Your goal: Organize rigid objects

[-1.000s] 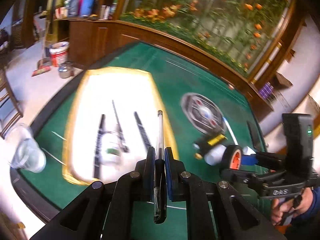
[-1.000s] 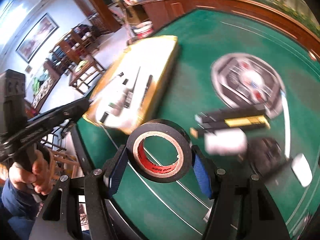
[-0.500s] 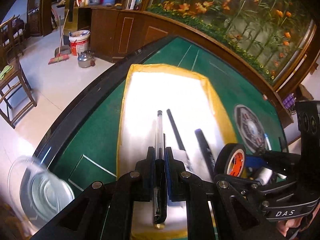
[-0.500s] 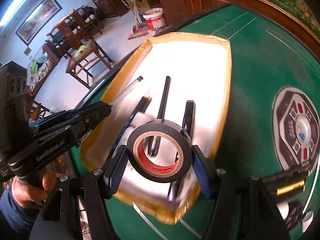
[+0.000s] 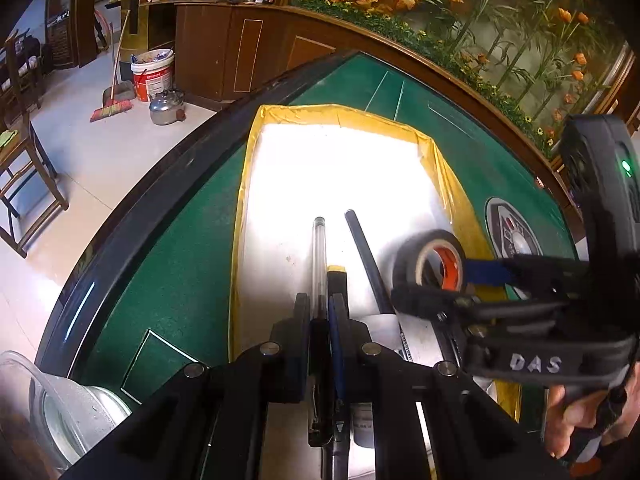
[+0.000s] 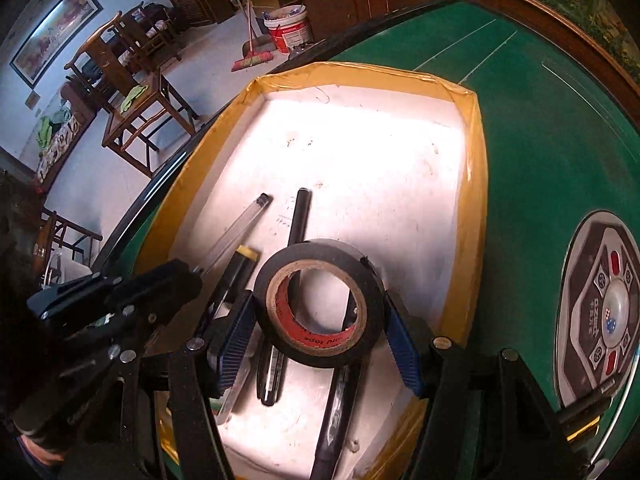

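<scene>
My left gripper pinches clear pen mid-barrel over white tray — light, stiff, slick. My right gripper clamps tape roll across outer rim, above tray — rigid, light, rolls if dropped.

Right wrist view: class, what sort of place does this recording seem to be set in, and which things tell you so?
Probably a living or games room in a home: a green felt table with a central control panel, like a mahjong table, wooden chairs on a tiled floor, and a broom beside a bucket.
</scene>
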